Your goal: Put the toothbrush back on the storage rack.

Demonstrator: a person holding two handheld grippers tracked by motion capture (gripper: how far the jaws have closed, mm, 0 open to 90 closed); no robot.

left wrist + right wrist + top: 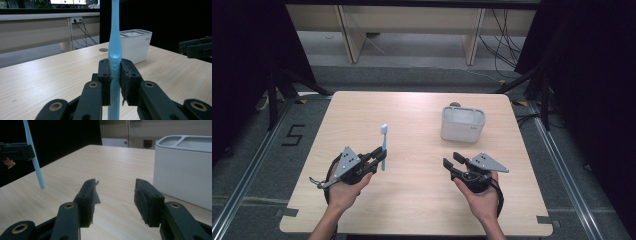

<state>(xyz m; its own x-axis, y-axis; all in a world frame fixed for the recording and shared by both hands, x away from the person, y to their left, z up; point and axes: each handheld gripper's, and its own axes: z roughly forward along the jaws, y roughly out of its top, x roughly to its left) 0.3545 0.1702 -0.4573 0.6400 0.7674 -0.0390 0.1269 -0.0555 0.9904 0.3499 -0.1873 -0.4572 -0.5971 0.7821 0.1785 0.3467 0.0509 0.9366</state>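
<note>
Toothbrush [114,47] upright, clamped between left tongs [115,75]

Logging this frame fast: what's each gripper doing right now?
Left gripper: closed on the blue toothbrush, held upright.
Right gripper: jaws open, holding nothing.

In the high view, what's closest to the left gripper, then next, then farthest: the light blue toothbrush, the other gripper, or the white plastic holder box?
1. Light blue toothbrush: clamped upright in the left gripper itself.
2. Right gripper: across the wooden table's middle, jaws open.
3. White plastic holder box: farther back on the right.
</note>
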